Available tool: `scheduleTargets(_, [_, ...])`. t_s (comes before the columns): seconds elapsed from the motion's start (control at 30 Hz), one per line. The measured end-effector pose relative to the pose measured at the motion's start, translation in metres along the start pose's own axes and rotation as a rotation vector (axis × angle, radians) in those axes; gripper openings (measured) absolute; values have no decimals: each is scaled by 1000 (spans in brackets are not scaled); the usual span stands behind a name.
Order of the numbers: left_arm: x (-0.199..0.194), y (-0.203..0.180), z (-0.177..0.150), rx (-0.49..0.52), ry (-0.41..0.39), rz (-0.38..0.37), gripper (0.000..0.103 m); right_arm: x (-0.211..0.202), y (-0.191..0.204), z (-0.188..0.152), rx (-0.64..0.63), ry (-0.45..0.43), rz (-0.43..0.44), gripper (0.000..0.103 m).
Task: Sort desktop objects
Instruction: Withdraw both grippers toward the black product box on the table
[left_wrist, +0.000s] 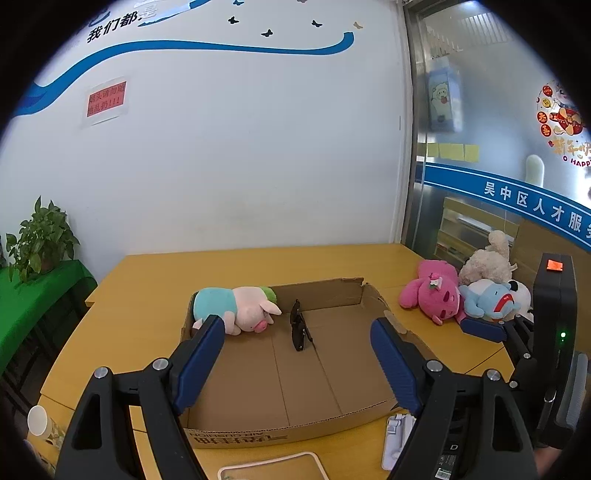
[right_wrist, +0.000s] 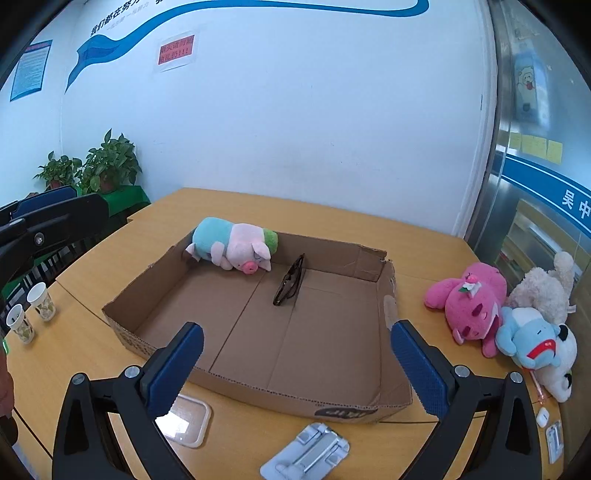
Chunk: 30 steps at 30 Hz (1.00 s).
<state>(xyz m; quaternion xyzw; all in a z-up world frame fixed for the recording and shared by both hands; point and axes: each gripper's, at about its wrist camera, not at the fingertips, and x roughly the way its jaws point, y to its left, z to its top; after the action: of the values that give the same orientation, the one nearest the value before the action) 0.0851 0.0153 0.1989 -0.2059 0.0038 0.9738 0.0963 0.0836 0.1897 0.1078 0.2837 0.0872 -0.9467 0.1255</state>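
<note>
Inside cardboard box (right_wrist: 332, 354): pink pig plush (right_wrist: 236, 245) w/ folded sunglasses (right_wrist: 290, 282); both tongs wide, empty.

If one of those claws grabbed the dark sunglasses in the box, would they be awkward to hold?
Probably somewhat. The sunglasses look thin and folded, lying nearly flat on the floor of the cardboard box, so the fingers would have little to pinch. Their glossy plastic may slip, and a hard squeeze could bend them. They look light, so a nudge would likely slide them.
</note>
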Motion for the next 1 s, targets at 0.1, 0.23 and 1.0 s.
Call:
scheduleTargets(0.1, [-2,-4,-6,3,9,-3,81,-2,0,-2,3,-6,-1,103])
scheduleTargets(0.23, [-2,-5,-11,-2,16,-17,81,-11,-1,-6,8,-8,-7,103])
scheduleTargets(1.0, [19,-5,-25,-22,89,-76,81,-12,-8,-21,14,6,13,103])
